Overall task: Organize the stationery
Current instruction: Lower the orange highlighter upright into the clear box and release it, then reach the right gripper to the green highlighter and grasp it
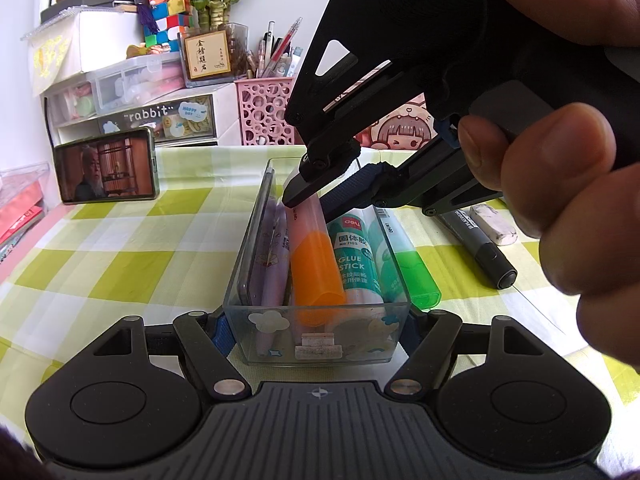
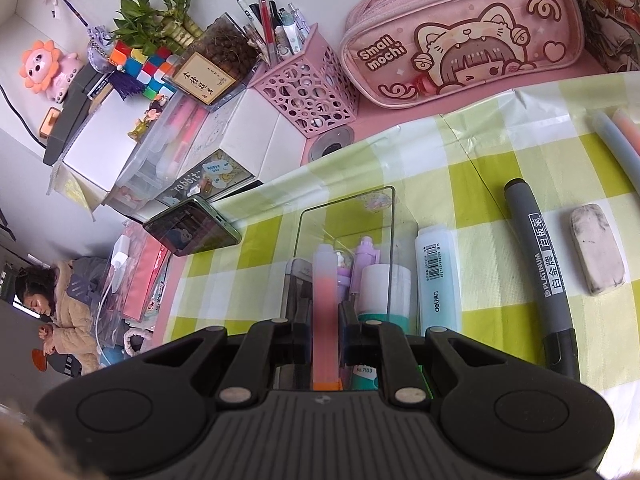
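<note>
Left gripper (image 1: 318, 340) clamps the near end of the clear box (image 1: 256, 236). Inside the box, ahead of it: purple pen (image 1: 276, 240), orange highlighter (image 1: 314, 264), glue stick (image 1: 356, 264). Right gripper (image 2: 326, 332) pinches the highlighter's pale end, jaws narrow, above the box.

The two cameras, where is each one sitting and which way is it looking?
Left wrist view: sits on the left gripper, looking forward and down at the clear plastic box it clamps; the right gripper and a hand show.
Right wrist view: sits on the right gripper, looking down along the orange highlighter pen it pinches over the box.
Both share the box, orange highlighter, grey marker pen and green checked tablecloth.
</note>
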{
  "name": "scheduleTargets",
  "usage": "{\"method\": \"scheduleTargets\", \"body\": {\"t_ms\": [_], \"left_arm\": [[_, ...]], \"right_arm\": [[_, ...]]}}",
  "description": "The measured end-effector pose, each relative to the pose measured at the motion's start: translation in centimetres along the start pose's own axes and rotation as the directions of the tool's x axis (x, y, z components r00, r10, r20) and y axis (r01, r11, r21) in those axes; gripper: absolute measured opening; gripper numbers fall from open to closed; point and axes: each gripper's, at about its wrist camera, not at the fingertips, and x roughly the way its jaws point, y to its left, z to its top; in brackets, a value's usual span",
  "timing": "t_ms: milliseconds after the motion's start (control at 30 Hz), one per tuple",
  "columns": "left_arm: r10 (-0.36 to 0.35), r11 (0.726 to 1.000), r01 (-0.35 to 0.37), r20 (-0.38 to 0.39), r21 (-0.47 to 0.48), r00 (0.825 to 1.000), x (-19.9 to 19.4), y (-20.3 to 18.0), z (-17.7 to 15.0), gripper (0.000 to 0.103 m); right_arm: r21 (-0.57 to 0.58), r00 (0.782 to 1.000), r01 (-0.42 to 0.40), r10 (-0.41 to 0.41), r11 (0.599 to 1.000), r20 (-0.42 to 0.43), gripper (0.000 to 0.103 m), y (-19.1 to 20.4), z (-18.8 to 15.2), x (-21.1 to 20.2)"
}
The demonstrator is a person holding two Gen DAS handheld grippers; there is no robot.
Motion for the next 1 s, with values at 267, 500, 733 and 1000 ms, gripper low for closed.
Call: {"method": "scheduleTargets", "body": {"t_ms": [267,500,733,1000], "left_arm": [[0.0,1.0,0.0,0.0,0.0,1.0,0.0,0.0,0.0,0.073],[0.0,1.0,0.0,0.0,0.0,1.0,0.0,0.0,0.0,0.073],[0.0,1.0,0.0,0.0,0.0,1.0,0.0,0.0,0.0,0.073],[0.0,1.0,0.0,0.0,0.0,1.0,0.0,0.0,0.0,0.073]], "right_arm": [[-0.025,1.0,-0.005,0.005,1.0,-0.017,0.035,0.29,-0.13,0.27],[-0.037,0.999,-0.031,0.03,0.999,-0.02,0.036,0.33,-0.13,-0.05],[-0.047,0.999,-0.033,0.032,0.998,-0.021,0.036,0.4,-0.17,-0.21],[-0.101,1.0,0.013,-0.013,0.995,0.001,0.036,0.83,-0.25,-0.5]]}}
